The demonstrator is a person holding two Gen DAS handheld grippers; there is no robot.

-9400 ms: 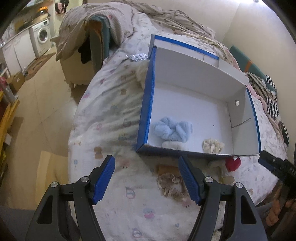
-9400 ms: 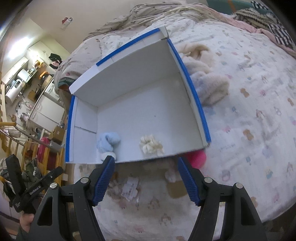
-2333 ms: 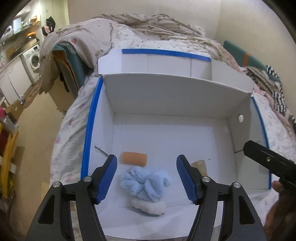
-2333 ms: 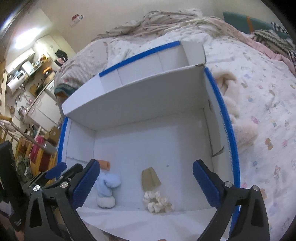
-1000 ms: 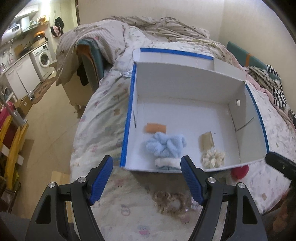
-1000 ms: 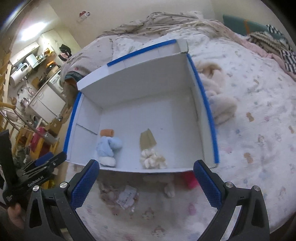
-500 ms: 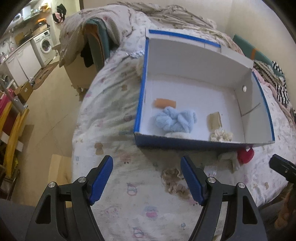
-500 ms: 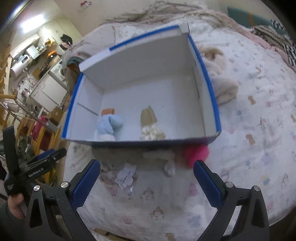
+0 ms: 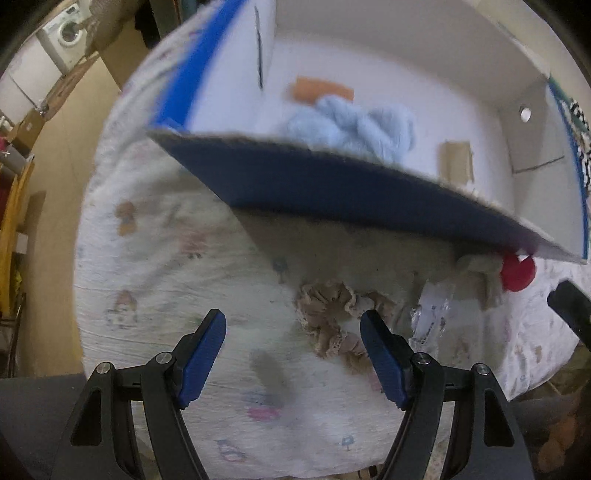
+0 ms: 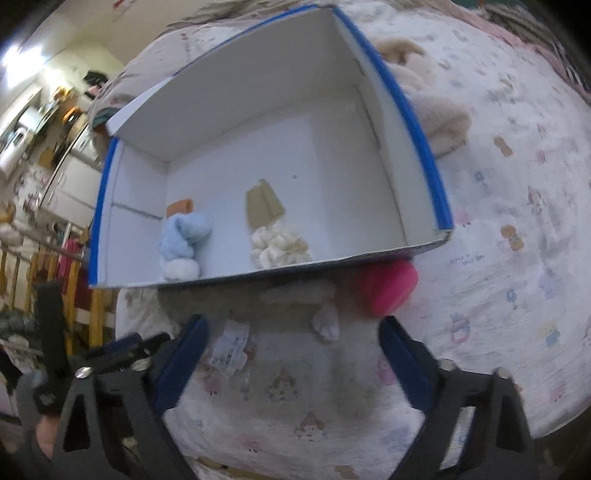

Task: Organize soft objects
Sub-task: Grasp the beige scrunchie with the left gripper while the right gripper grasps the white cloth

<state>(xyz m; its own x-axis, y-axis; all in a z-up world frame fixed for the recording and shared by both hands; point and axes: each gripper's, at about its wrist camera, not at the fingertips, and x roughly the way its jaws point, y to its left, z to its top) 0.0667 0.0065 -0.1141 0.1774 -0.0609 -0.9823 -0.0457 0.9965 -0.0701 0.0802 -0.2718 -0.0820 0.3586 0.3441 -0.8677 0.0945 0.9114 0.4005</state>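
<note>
A white box with blue edges (image 9: 332, 184) (image 10: 424, 147) lies on the bed. Inside are a light blue scrunchie (image 9: 351, 125) (image 10: 184, 232), a cream scrunchie (image 10: 277, 243), a white ball (image 10: 181, 267), an orange piece (image 9: 321, 88) and a tan card (image 10: 264, 203). In front of the box lie a beige lace scrunchie (image 9: 328, 314), a whitish fluffy piece (image 10: 325, 317) and a red-pink soft ball (image 9: 517, 273) (image 10: 388, 288). My left gripper (image 9: 293, 317) is open low over the bed, the beige scrunchie by its right finger. My right gripper (image 10: 293, 328) is closing, pads touching nothing, the whitish piece just ahead.
A crinkled plastic wrapper (image 9: 432, 314) (image 10: 231, 347) lies between the scrunchie and the fluffy piece. Cream fluffy cloth (image 10: 436, 110) sits beyond the box's right wall. The bed's edge drops to the floor on the left, with a washing machine (image 9: 62, 33) beyond.
Both grippers have sunk toward the bed in front of the box and tipped downward. The beige scrunchie now lies close between the left fingers. The right jaws have narrowed a little.
</note>
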